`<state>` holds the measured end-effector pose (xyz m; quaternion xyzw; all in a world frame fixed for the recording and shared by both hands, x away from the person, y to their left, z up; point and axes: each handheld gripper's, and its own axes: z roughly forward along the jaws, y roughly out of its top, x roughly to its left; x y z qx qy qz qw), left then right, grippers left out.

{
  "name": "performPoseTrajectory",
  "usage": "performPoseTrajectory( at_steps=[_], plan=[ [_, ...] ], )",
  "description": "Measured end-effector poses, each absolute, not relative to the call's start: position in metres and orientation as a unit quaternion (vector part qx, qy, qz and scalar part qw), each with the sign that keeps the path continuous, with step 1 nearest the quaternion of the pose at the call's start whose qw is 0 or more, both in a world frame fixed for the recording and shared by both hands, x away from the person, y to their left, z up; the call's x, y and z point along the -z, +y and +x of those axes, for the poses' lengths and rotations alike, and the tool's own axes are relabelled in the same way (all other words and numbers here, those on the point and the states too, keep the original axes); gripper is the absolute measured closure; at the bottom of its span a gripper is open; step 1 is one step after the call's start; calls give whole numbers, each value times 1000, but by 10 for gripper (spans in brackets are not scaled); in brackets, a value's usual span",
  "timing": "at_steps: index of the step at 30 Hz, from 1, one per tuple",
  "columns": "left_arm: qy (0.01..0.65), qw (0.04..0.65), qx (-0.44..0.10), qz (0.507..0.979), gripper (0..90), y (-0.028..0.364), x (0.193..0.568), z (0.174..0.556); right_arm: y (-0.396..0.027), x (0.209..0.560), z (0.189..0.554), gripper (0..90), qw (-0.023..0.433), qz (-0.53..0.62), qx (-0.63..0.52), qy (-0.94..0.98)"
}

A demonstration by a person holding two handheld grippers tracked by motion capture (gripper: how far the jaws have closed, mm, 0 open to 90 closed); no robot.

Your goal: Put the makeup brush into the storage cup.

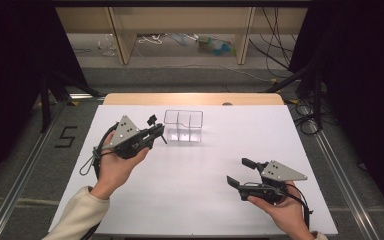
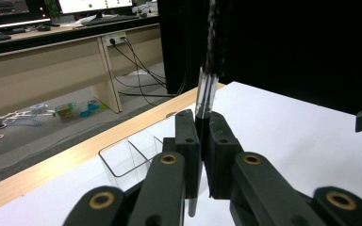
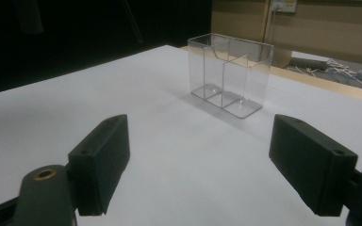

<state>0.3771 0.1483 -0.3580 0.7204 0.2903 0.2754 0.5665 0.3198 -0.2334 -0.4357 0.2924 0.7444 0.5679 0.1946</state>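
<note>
- A white table (image 1: 190, 170) fills the foreground, with a grey floor and wooden desk legs behind it.
- Two grippers: the right gripper (image 1: 241, 172) sits nearest, its jaws spread wide with nothing between them.
- The left gripper (image 1: 156, 126) is clamped on one slim dark pen (image 2: 206, 101), held upright.
- Just beyond stands one clear organizer (image 1: 183, 126) with compartments holding nothing.

A clear box (image 1: 183, 125) is standing on the table (image 1: 190, 200), toward its far edge and near the middle, with a partition dividing it into compartments side by side. The left gripper (image 1: 155, 131) is sitting just left of the box, holding a thin pen (image 2: 206, 94) upright between its jaws. The right gripper (image 1: 241, 172) is lying well apart, nearer the person and to the right, pointing toward the box.
</note>
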Motion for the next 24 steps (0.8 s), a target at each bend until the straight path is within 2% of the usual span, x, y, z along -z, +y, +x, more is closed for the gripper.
performPoseTrajectory(
  at_steps=[24],
  plan=[
    [294,564,-279,720,855,141,352,394,-234,436,319,216,186,302,-559,749]
  ],
)
